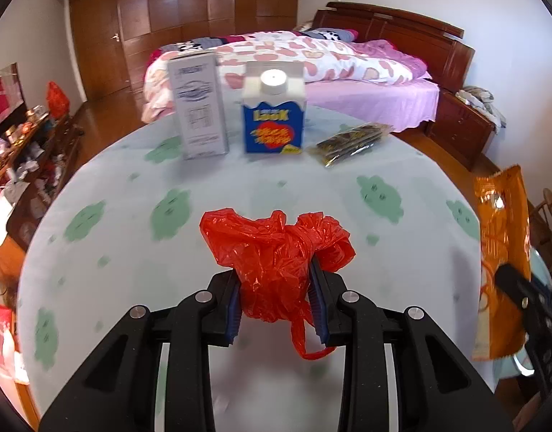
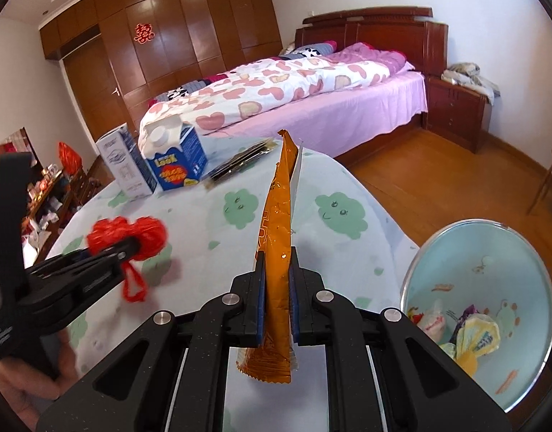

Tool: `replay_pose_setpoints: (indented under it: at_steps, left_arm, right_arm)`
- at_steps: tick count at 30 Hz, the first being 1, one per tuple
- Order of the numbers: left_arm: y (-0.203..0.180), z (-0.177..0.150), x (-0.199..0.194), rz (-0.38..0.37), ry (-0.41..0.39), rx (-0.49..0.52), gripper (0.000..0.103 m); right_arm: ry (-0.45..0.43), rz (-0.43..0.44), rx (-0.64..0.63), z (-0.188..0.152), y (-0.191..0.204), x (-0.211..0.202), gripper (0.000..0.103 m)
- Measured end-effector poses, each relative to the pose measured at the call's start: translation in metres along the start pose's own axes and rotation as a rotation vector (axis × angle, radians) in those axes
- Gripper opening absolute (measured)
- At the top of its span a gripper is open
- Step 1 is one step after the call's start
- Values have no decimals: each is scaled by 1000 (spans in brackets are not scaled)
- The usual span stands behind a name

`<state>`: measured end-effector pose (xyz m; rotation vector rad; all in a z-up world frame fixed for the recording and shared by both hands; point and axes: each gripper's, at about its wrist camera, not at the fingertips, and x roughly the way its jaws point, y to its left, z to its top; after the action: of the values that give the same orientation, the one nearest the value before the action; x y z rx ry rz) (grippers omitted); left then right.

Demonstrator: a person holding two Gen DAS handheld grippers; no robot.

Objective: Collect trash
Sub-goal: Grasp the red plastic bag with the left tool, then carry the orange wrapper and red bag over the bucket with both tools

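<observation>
While both grippers carry loads above the table (image 1: 240,187), listed left to right.

Left half:
- Grey-white carton (image 1: 201,106): upright near far edge, untouched; just left of next item.
- Blue milk carton (image 1: 274,115): upright, white cap on top, beside grey carton near far edge. Probably awaiting collection.
- Left gripper (image 1: 276,288): fingers clamped on crumpled red plastic bag (image 1: 276,252), bunched body squeezed between blue pads (image 1: 234,309), one handle loop dangling below. Held clear of cloth, over near middle of table. Bunched grip judged sensible: thin film would slip from a pinch on one layer.

Right half:
- Dark foil packet (image 1: 349,142): flat near far right edge, just right of blue carton, not held.
- Right gripper (image 2: 277,288): fingers closed flat on orange snack wrapper (image 2: 277,237), wrapper standing on edge, upper end pointing away, crimped lower end hanging toward camera. Gripped mid-length, likely so neither end drags.
- Pale blue bin (image 2: 474,252): off right edge of table, lower than tabletop, mouth open toward wrist camera; several crumpled wrappers already inside. Placement beside table suits short carry from cloth to drop.

Judgement: wrapper and bag lifted, neither yet over bin; cartons and foil packet left.
</observation>
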<state>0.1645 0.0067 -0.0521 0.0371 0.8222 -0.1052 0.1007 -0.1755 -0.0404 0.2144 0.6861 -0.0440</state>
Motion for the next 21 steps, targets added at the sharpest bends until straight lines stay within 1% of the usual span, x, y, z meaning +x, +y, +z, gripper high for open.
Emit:
replay_pose_setpoints:
  at_steps: [3, 11, 17, 21]
  left_arm:
    - [5, -17, -19, 23, -11, -2, 31]
    - [5, -47, -49, 43, -9, -11, 31]
    - [-2, -59, -70, 53, -31, 7, 32]
    - [-5, -62, -77, 55, -37, 10, 32]
  right_arm:
    - [5, 14, -9, -9, 5, -10, 11]
    - [14, 34, -26, -26, 8, -33, 12]
    - [15, 35, -48, -40, 10, -47, 12]
    - [12, 33, -55, -45, 7, -53, 12]
